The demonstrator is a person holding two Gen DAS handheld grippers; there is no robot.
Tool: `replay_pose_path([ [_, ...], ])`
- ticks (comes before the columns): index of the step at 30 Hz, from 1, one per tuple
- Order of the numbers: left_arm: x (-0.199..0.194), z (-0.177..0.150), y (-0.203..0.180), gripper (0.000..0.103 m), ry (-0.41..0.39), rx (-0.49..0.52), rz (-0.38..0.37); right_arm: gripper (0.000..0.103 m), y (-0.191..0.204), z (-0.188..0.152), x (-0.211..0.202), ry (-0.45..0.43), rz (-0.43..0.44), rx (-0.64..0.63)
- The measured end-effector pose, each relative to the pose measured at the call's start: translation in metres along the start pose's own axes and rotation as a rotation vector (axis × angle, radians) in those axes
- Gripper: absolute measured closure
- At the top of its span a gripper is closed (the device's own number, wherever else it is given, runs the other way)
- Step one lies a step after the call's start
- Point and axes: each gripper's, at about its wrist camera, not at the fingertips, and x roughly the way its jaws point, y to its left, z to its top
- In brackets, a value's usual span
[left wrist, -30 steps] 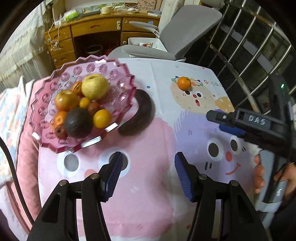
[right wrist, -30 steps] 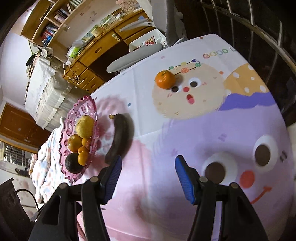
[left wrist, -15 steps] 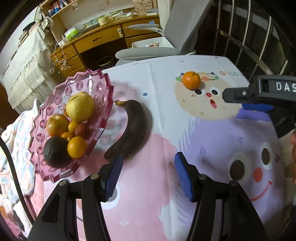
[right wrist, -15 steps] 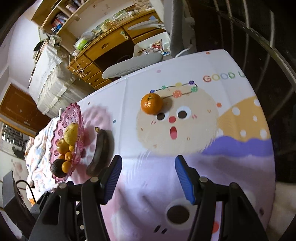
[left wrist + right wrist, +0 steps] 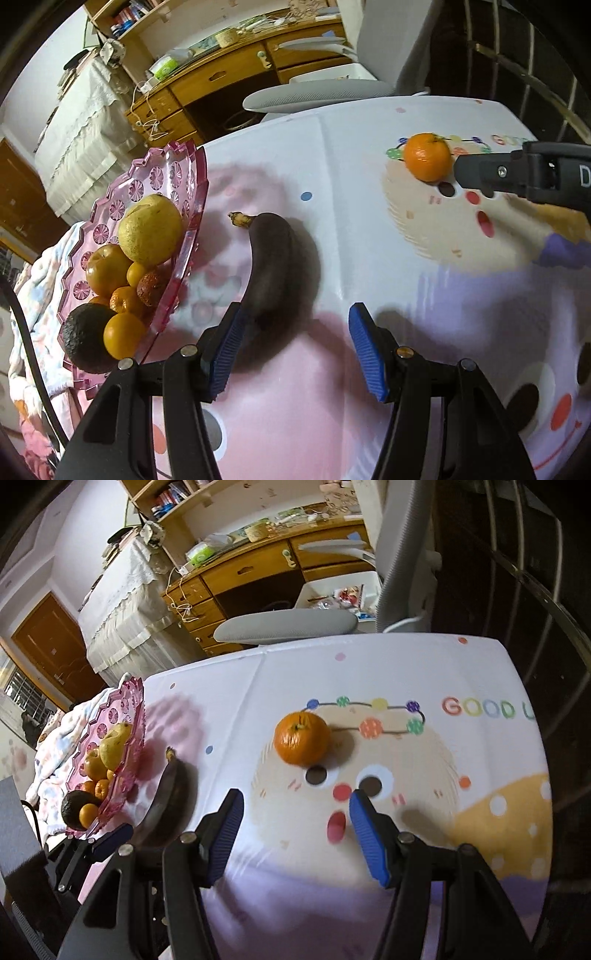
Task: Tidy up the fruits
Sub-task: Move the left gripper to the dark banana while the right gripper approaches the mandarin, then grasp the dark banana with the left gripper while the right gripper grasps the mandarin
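Both grippers, left [image 5: 295, 347] and right [image 5: 295, 830], gape empty over cartoon tablecloth [image 5: 424, 686]; desk [image 5: 251, 568], chair [image 5: 288, 626] behind; banana [image 5: 267, 266] beside bowl [image 5: 184, 177]

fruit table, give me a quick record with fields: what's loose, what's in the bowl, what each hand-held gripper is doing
loose fruit: dark banana beside the bowl; orange on the tablecloth
bowl: pink glass bowl holding a pear, an avocado and small oranges
left hand-held gripper: open, at the banana's near end
right hand-held gripper: open, facing the orange, not touching
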Motion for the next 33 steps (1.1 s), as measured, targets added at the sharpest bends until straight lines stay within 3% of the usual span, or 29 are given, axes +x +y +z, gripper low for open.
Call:
replay_pose_path([
  [8, 0.013, 0.01, 0.001, 0.045, -0.001, -0.026, 0.023, 0.044, -0.007, 0.017, 0.017, -0.032, 0.012, -0.009],
  [18, 0.033, 0.025, 0.003, 0.045, 0.005, -0.039, 0.076, 0.055, -0.001, 0.017, 0.042, 0.019, 0.018, -0.065],
  [27, 0.035, 0.028, -0.009, 0.045, -0.025, 0.003, 0.149, 0.062, 0.004, 0.015, 0.048, -0.017, -0.037, -0.096],
  [33, 0.031, 0.021, -0.003, 0.048, 0.003, -0.077, 0.102, 0.062, 0.004, 0.015, 0.05, -0.028, -0.045, -0.107],
])
